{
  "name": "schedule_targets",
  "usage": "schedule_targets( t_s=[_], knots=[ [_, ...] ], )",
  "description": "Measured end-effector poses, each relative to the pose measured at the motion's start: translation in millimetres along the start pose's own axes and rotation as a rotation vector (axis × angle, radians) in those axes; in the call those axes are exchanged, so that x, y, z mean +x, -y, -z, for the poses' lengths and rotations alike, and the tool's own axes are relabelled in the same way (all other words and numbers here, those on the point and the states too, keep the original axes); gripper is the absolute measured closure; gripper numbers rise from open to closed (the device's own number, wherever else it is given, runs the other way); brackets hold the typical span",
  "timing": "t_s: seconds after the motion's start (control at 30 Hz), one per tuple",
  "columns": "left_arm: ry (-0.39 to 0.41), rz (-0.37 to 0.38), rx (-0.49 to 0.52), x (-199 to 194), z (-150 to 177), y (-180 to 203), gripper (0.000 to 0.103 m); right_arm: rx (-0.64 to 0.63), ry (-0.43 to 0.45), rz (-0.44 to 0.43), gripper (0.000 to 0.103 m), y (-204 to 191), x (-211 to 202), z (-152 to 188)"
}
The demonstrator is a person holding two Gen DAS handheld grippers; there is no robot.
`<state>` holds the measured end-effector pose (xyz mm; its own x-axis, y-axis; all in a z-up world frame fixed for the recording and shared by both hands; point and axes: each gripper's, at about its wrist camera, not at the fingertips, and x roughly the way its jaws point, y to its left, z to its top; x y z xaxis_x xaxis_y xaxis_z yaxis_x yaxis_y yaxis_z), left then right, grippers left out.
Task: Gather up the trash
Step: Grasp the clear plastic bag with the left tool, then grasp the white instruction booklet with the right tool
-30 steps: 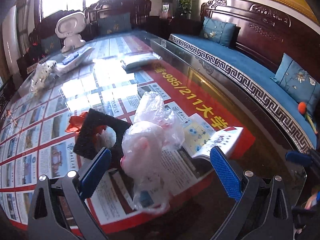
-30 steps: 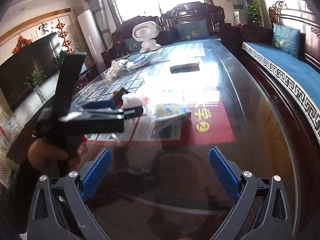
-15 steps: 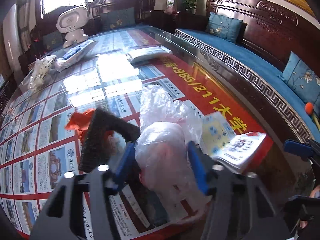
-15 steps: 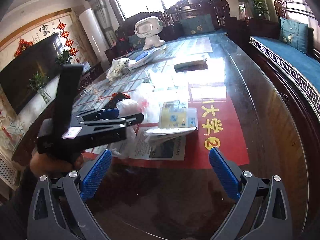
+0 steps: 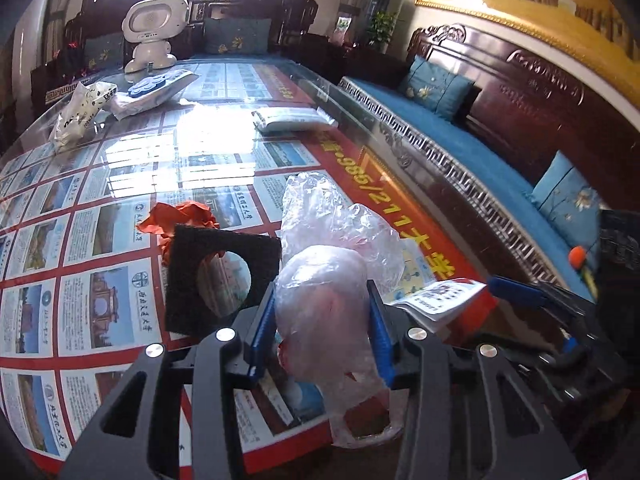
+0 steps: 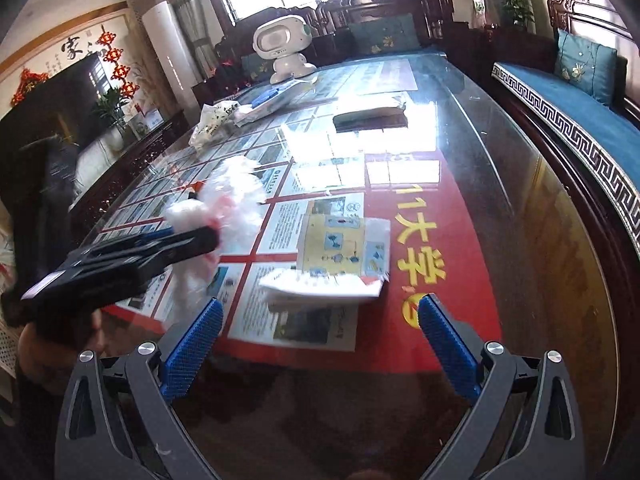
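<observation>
1. Here, the left gripper (image 5: 322, 332) has its blue pads closing on a crumpled clear plastic bag (image 5: 324, 304); both pads press the bag's sides, so the bag is pinched between them.
2. In the right wrist view, that left gripper (image 6: 216, 240) reaches in from the left with the white, pink-tinged bag (image 6: 224, 208) bunched at its tip over the glass table (image 6: 520, 240).
3. The right gripper (image 6: 320, 340) is spread wide, with nothing between its pads, and hovers above the near table edge.
4. Just beyond the right gripper lies a folded booklet (image 6: 340, 264) with a yellow page, flat on the table.
5. Left of the bag sits a black foam square (image 5: 222, 276) with a round hole, and behind it a crumpled red wrapper (image 5: 180, 220).
6. Farther along the table lie a flat white packet (image 5: 292, 120), a printed snack bag (image 5: 80, 112) and a white robot toy (image 5: 154, 32).
7. A wooden bench with blue cushions (image 5: 440, 88) runs beside the table.
</observation>
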<state>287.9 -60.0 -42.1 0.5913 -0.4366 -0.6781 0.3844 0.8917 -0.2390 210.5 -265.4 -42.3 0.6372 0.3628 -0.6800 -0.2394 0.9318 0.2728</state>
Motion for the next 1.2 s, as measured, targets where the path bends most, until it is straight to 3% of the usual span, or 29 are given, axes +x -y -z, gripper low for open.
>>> schedule_targets(
  t_s=[0.2, 0.4, 0.47, 0.57, 0.6, 0.77, 0.97, 1.2],
  knots=[
    [0.034, 0.011, 0.011, -16.8, 1.2, -3.5, 0.06, -0.003, -0.072, 0.086, 0.009, -9.7, 33.0, -15.9],
    [0.038, 0.027, -0.006, -21.1, -0.4, -11.8, 0.06, -0.025, -0.112, 0.224, 0.009, -15.8, 59.5, -22.5],
    [0.041, 0.029, -0.009, -21.3, 0.1, -12.3, 0.06, -0.027, -0.131, 0.247, 0.012, -15.7, 65.9, -21.8],
    [0.04, 0.045, -0.01, -21.6, 2.3, -12.3, 0.06, -0.059, -0.137, 0.292, 0.026, -17.1, 70.6, -21.0],
    [0.039, 0.052, -0.01, -21.7, 2.9, -12.4, 0.06, -0.063, -0.128, 0.28, 0.034, -17.7, 69.6, -21.2],
    [0.038, 0.071, -0.004, -20.4, 4.6, -12.2, 0.06, -0.052, -0.106, 0.289, 0.035, -15.1, 65.2, -19.8],
    [0.044, 0.086, 0.0, -26.8, 7.8, -10.0, 0.06, 0.011, -0.083, 0.23, 0.035, -9.2, 52.5, -16.7],
    [0.027, 0.087, -0.027, -49.8, 26.6, -3.9, 0.06, -0.003, -0.035, 0.182, 0.035, -21.9, 6.0, 2.3]
  ],
)
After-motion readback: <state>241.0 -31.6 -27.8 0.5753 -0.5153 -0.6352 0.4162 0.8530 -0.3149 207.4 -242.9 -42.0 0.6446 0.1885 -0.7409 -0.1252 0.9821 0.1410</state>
